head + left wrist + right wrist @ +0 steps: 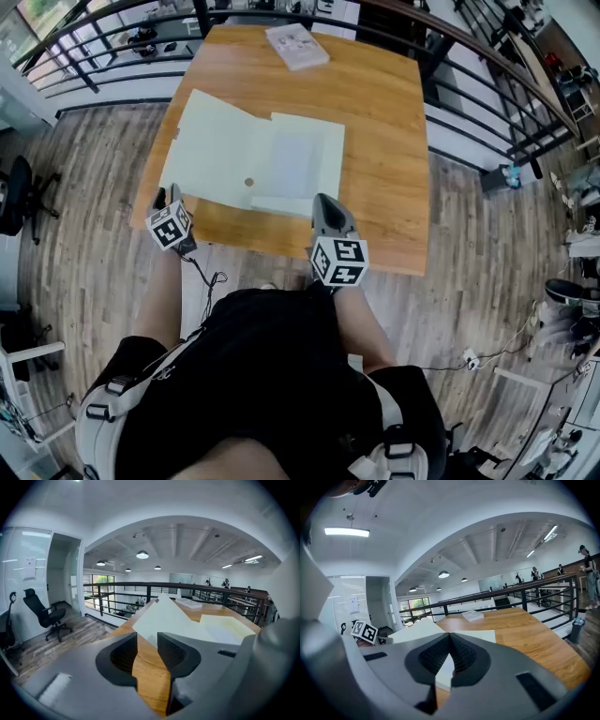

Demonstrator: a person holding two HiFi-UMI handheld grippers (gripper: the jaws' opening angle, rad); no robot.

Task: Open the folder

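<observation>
A pale cream folder (246,152) lies spread open and flat on the wooden table (386,141), its left cover (165,617) beside the right panel (480,635). My left gripper (164,197) is at the table's near left corner, just short of the cover's near corner. Its jaws (147,640) stand apart, and only bare wood shows between them. My right gripper (323,201) rests over the near right corner of the folder. In the right gripper view its fingertips (450,637) meet, with the white folder edge showing below them.
A white book (296,45) lies at the far edge of the table. Black railings (469,56) run round the far and right sides. An office chair (44,613) stands on the wood floor to the left. The person's legs are close to the table's near edge.
</observation>
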